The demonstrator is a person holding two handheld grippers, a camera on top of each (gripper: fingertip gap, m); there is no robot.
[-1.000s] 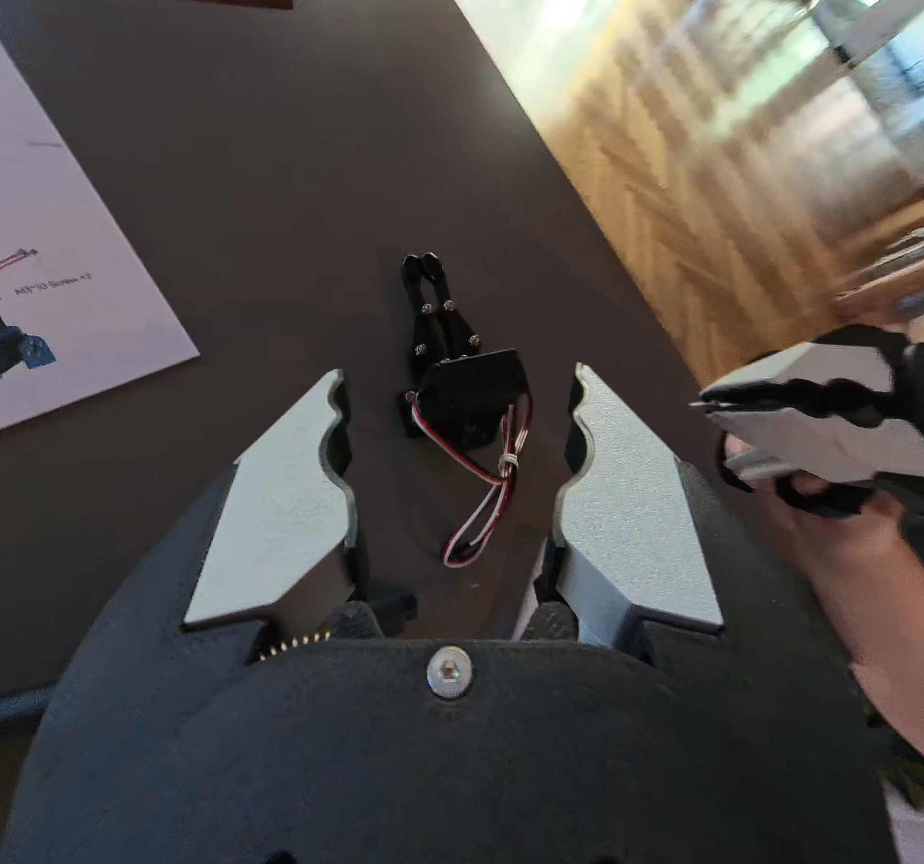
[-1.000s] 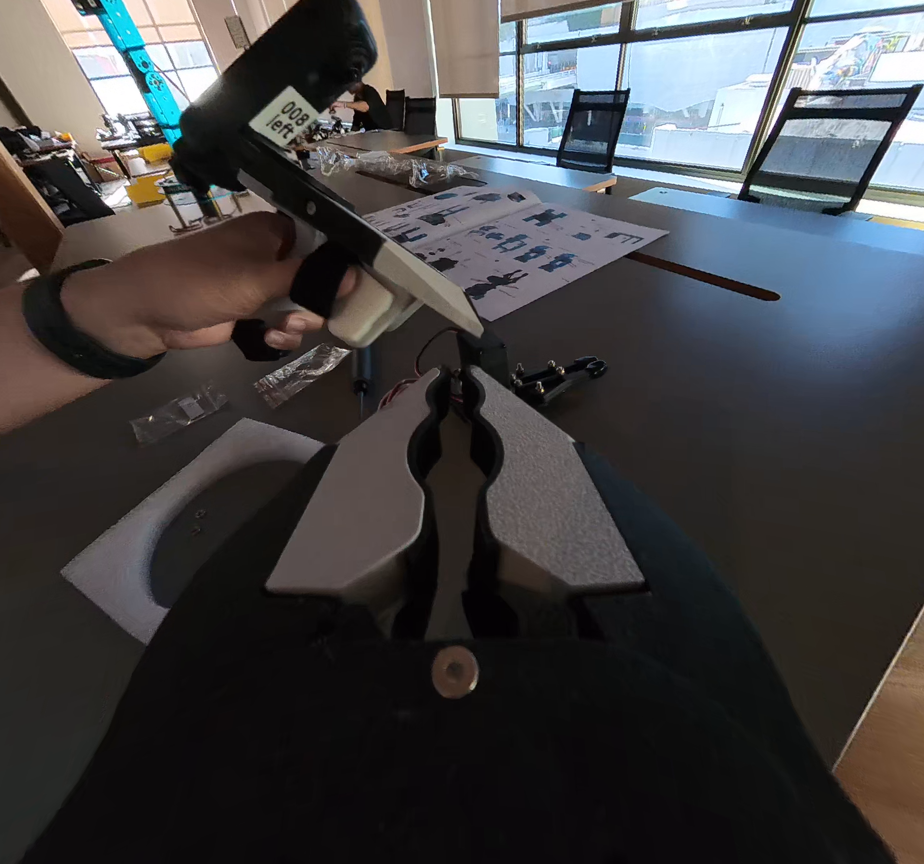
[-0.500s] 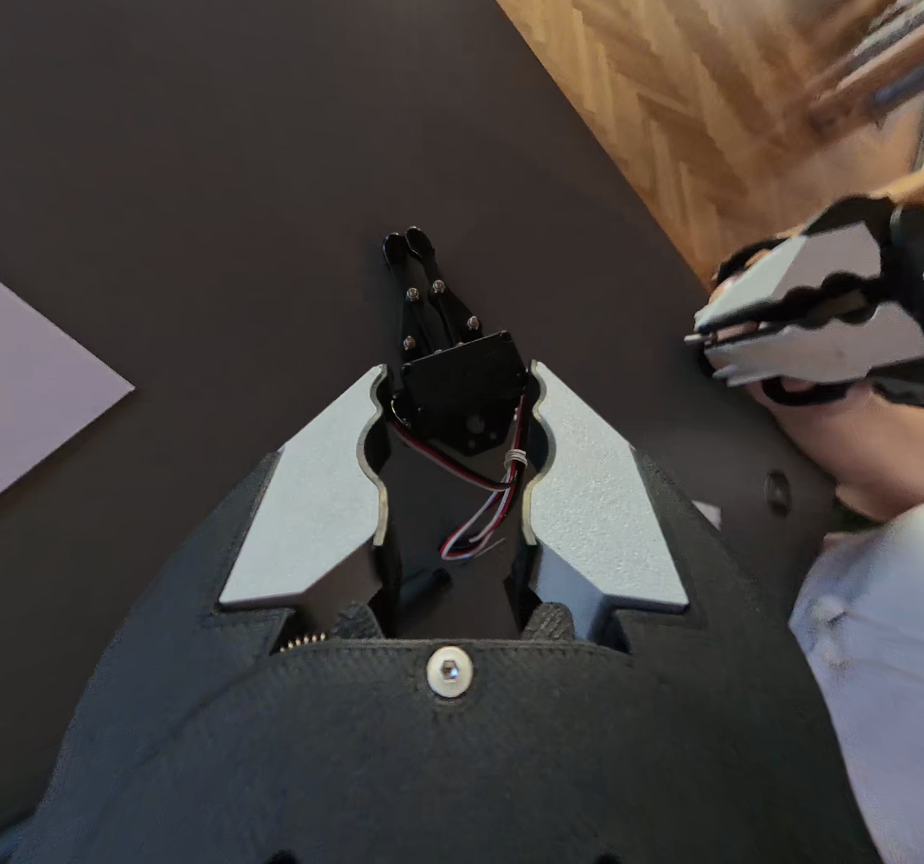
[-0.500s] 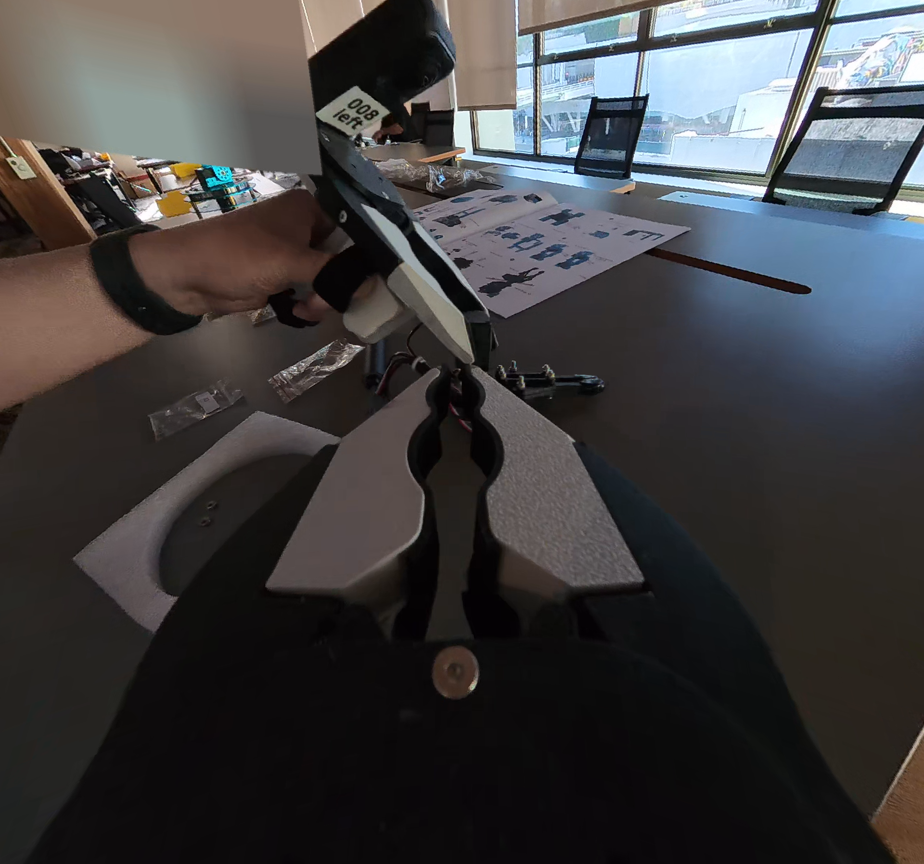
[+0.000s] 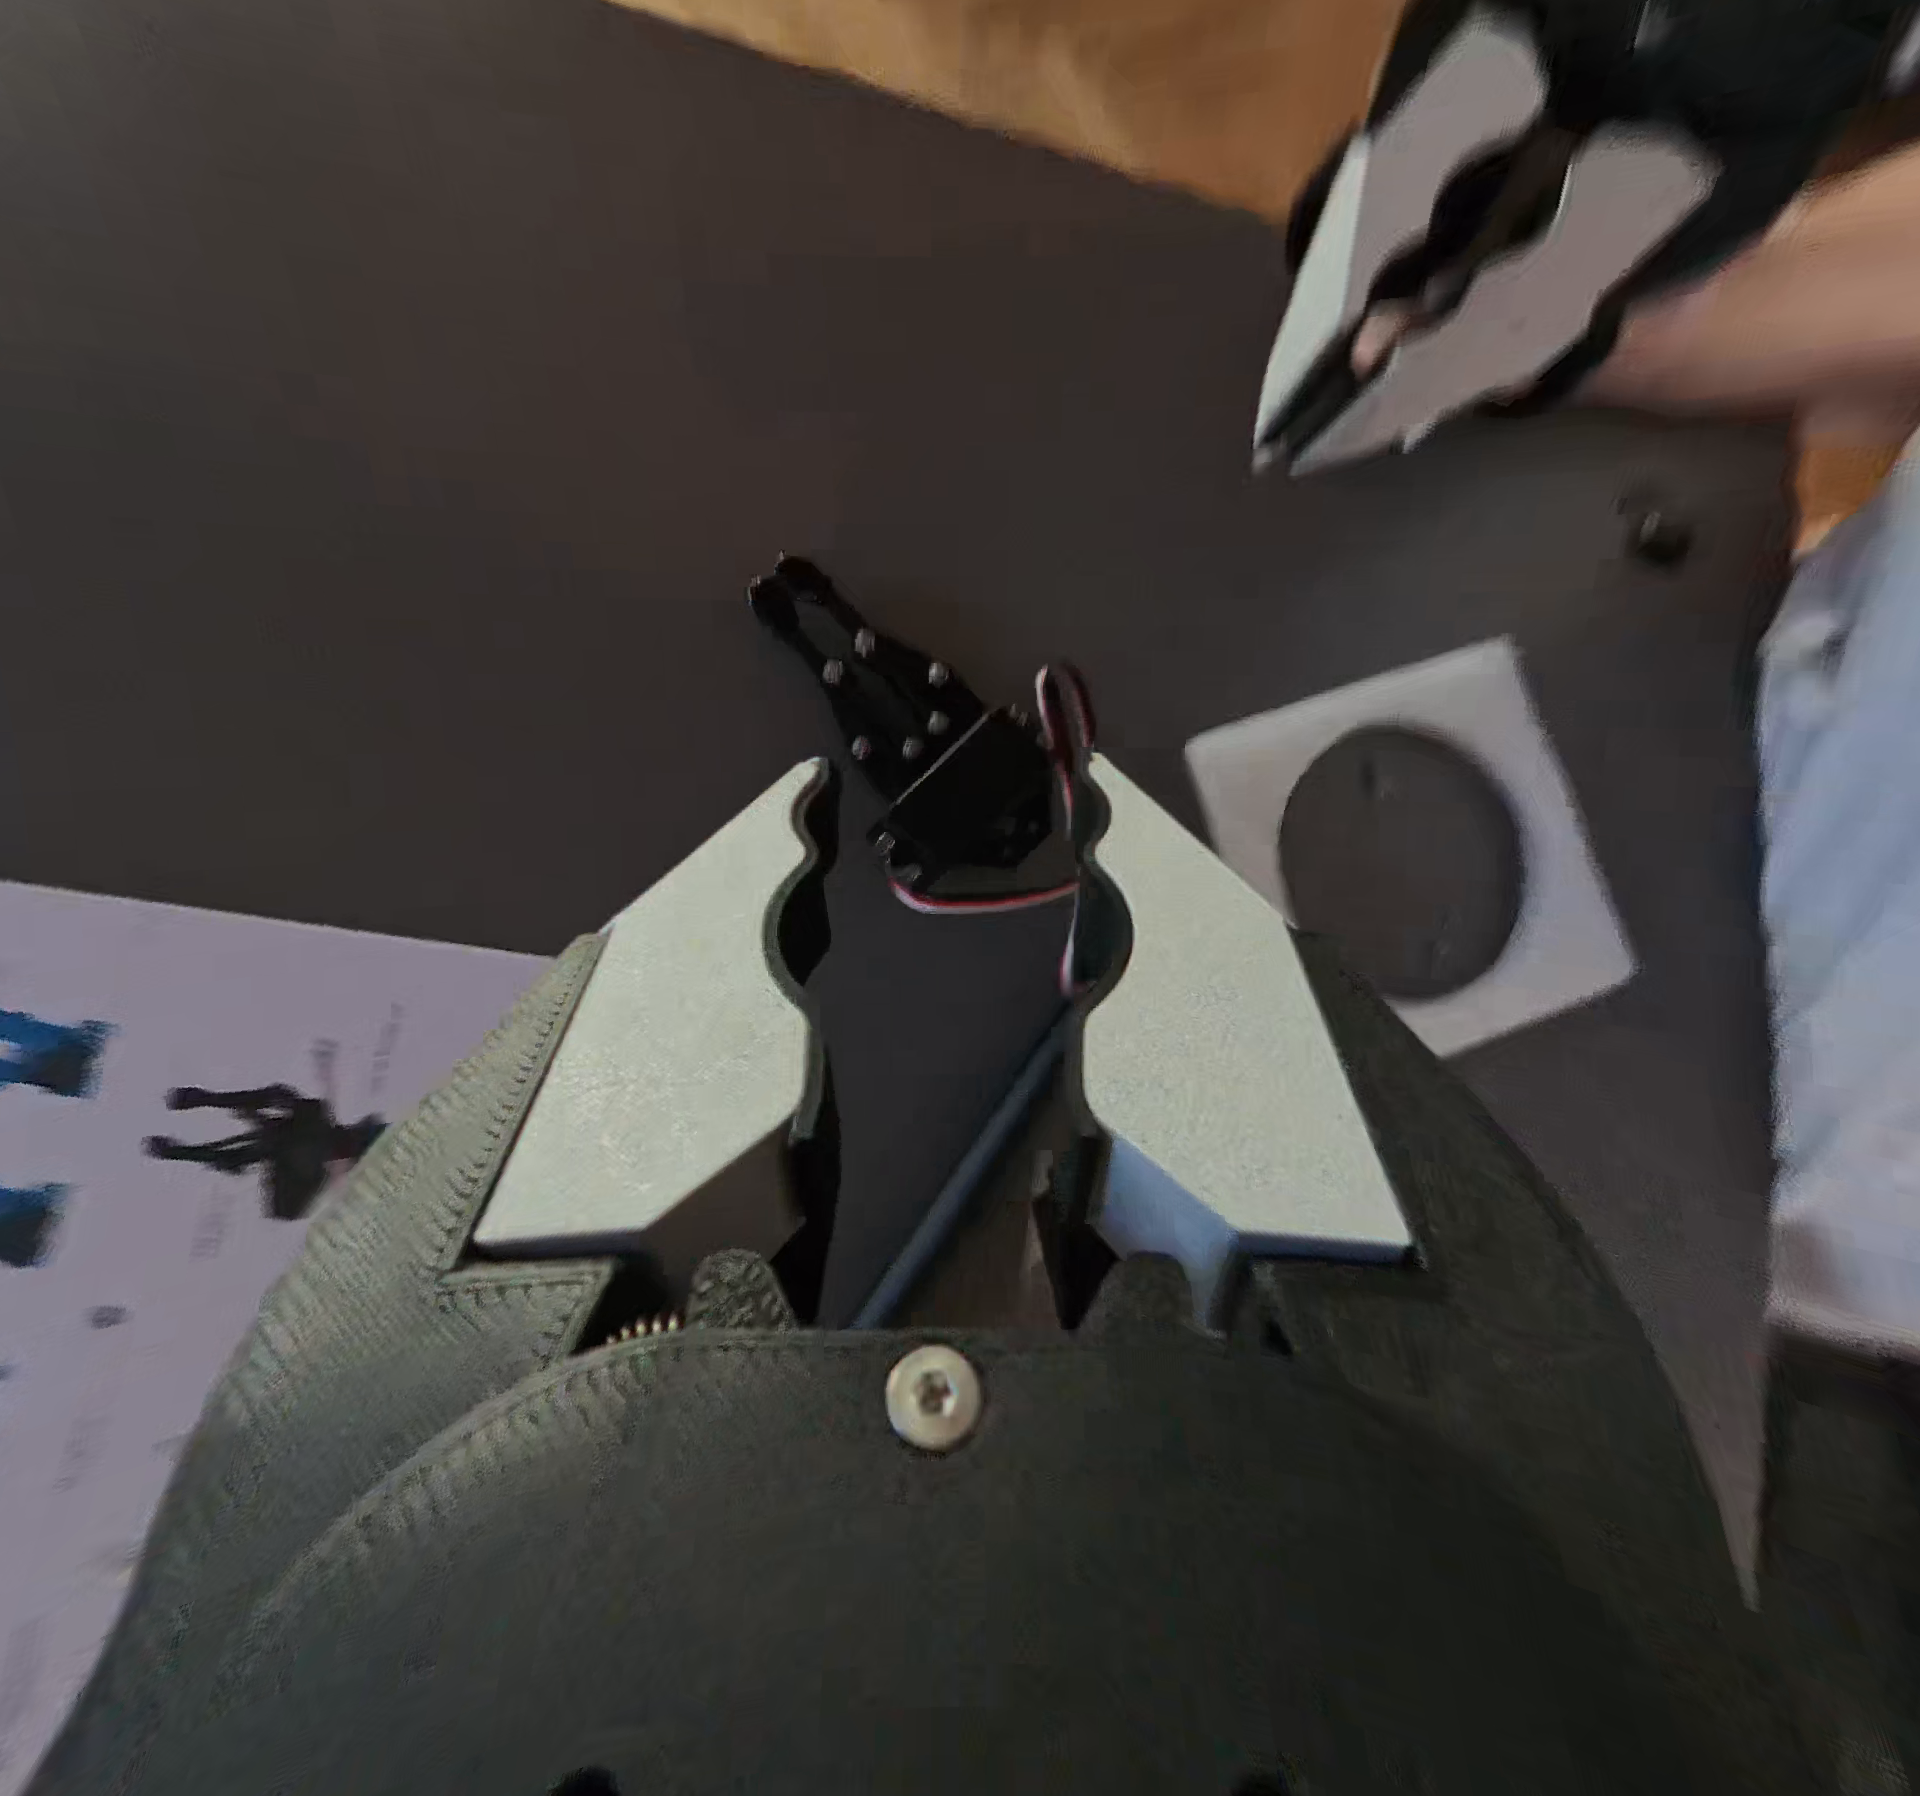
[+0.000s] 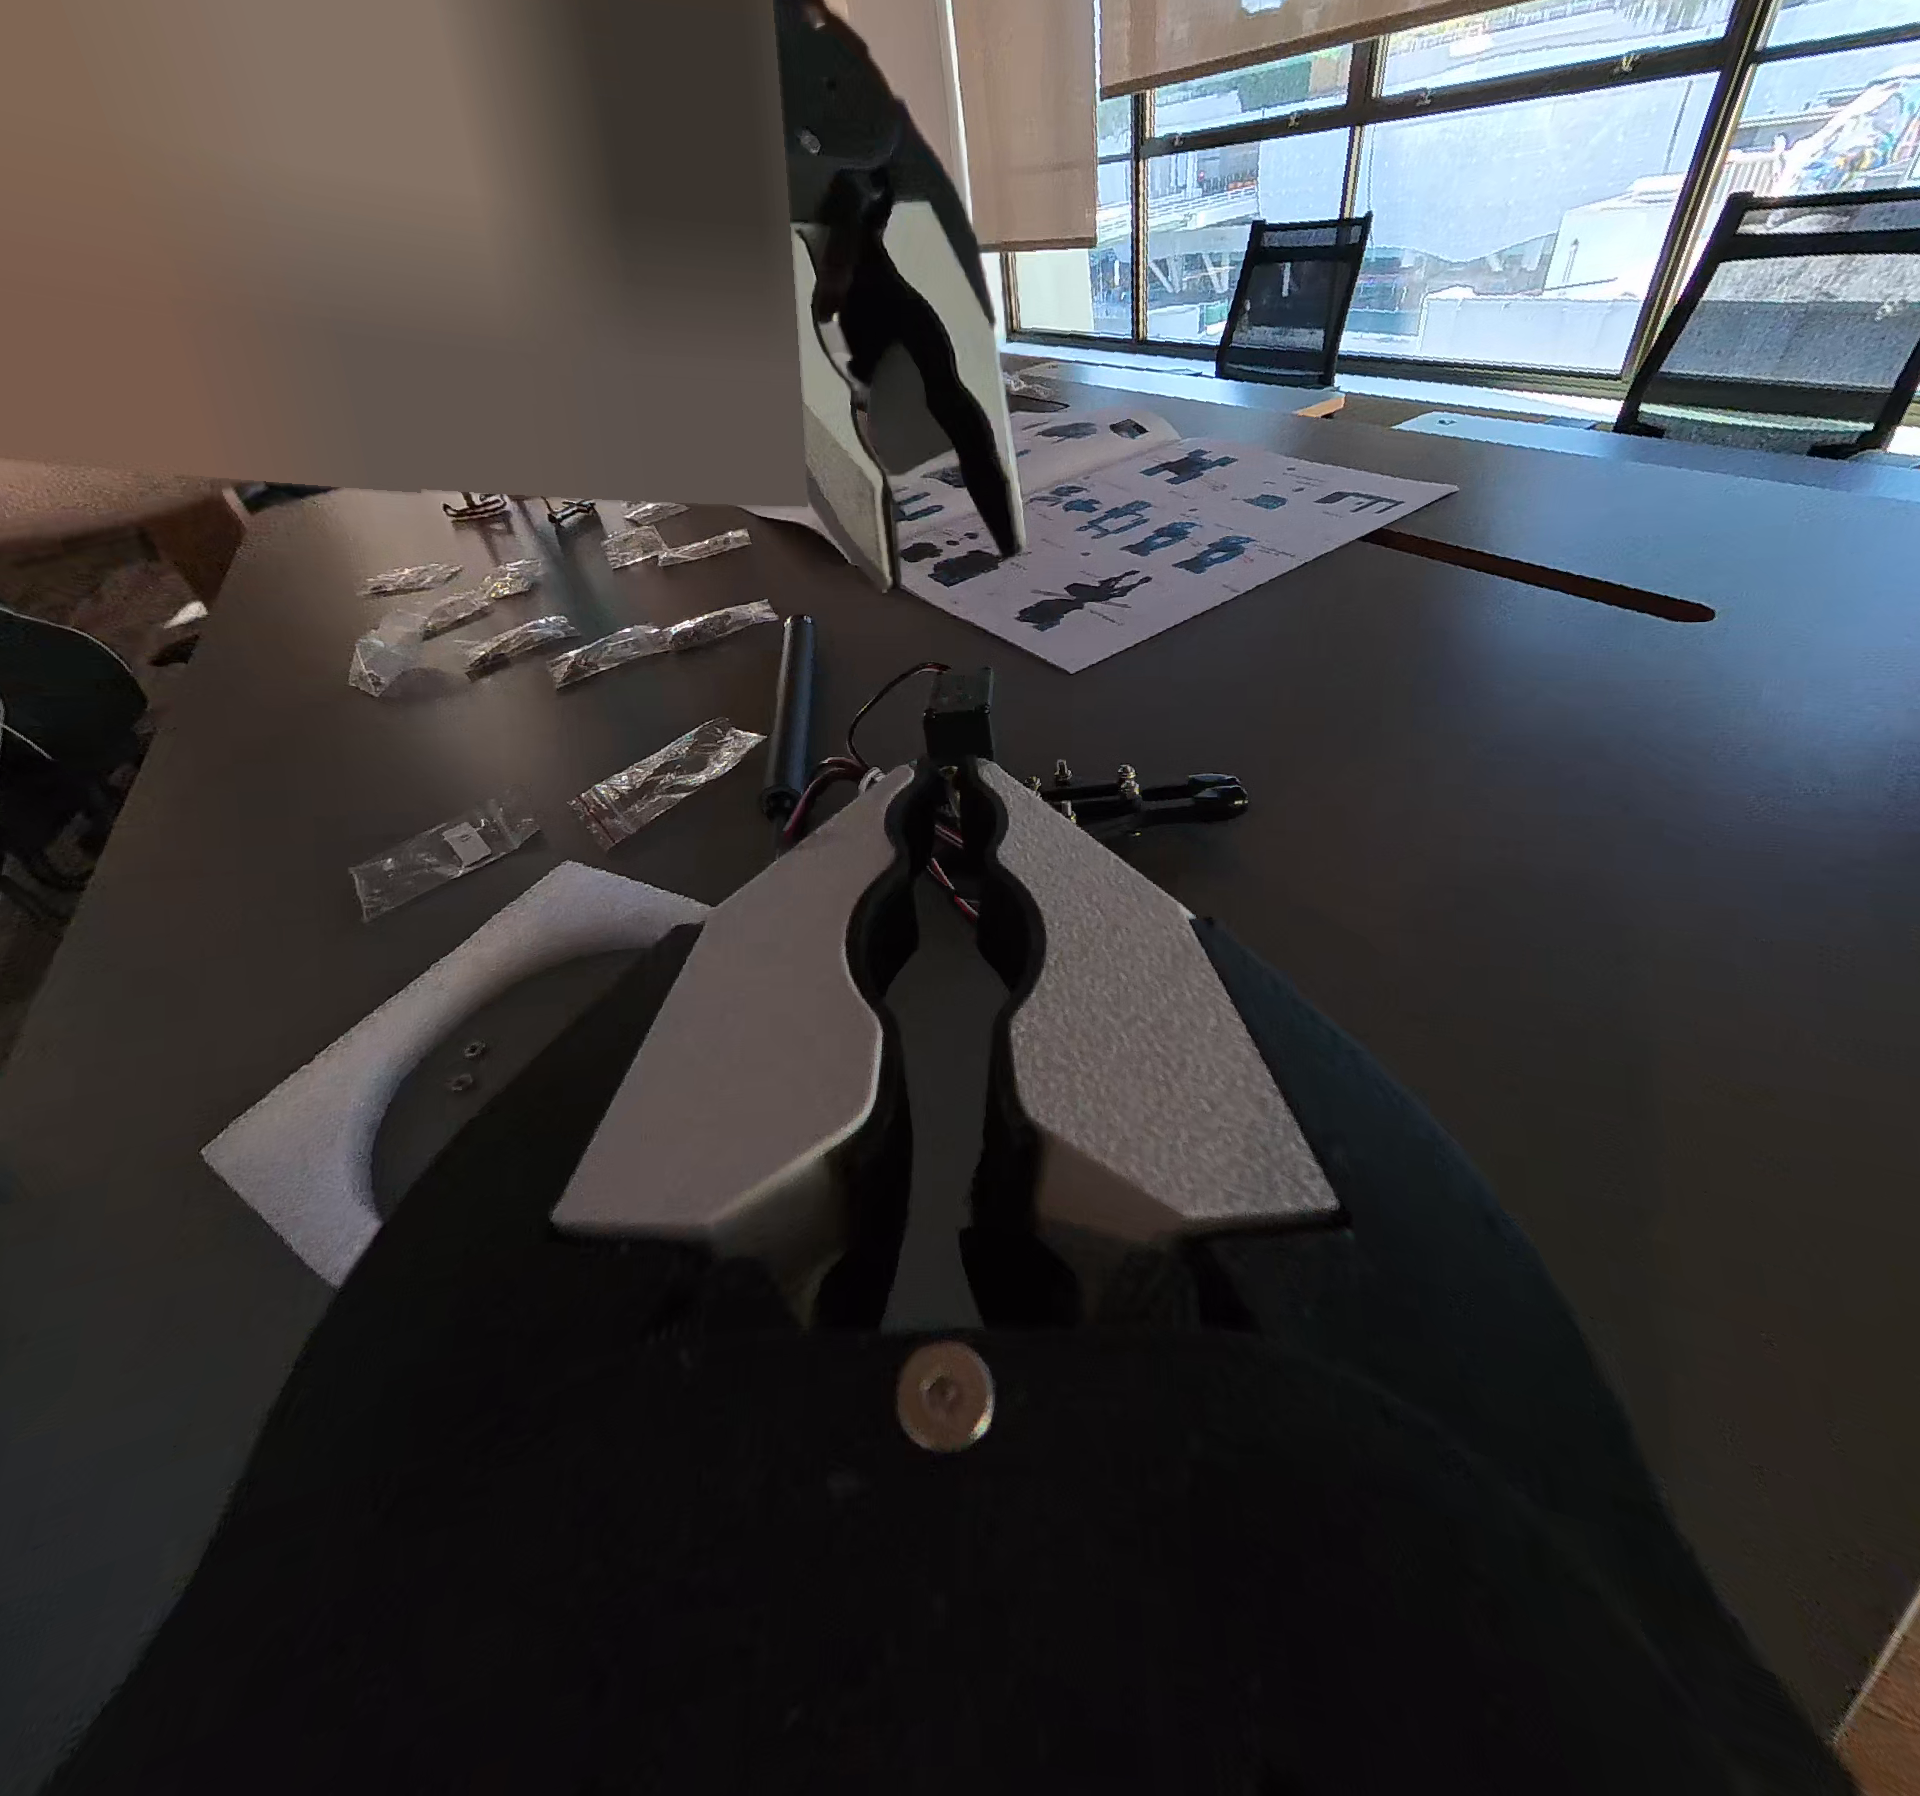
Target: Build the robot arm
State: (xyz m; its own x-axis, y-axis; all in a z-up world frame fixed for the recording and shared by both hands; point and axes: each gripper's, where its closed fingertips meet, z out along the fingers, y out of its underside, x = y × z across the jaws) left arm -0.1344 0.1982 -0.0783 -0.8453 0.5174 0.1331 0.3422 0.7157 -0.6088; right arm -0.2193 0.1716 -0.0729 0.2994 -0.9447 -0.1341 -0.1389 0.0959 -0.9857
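A small black servo (image 5: pixel 966 811) with red, white and black wires stands on the dark table (image 5: pixel 416 396), with a black claw part (image 5: pixel 862 666) attached and lying flat. My left gripper (image 5: pixel 961 775) is open and empty, raised above the servo. In the right wrist view the left gripper (image 6: pixel 945 567) hangs well above the servo (image 6: pixel 958 707) and claw (image 6: pixel 1153 796). My right gripper (image 6: pixel 945 775) is shut and empty, low over the table just in front of the servo. It also shows in the left wrist view (image 5: pixel 1273 458), at upper right.
A white foam square (image 6: pixel 520 925) with a round cutout lies at my left. A black rod-shaped tool (image 6: pixel 792 707) and several small plastic bags (image 6: pixel 665 775) lie beyond it. A printed sheet (image 6: pixel 1195 520) lies farther back. The table edge and wood floor (image 5: pixel 935 1) are near. The tips of one gripper are about 10 centimeters away from the tips of the other. The white foam square (image 6: pixel 520 925) is about 15 centimeters from both grippers' fingertips.
My left gripper closed in around the servo half a second ago, then opened, lifted and swung away, leaving the servo upright on the table. My right gripper stayed shut.
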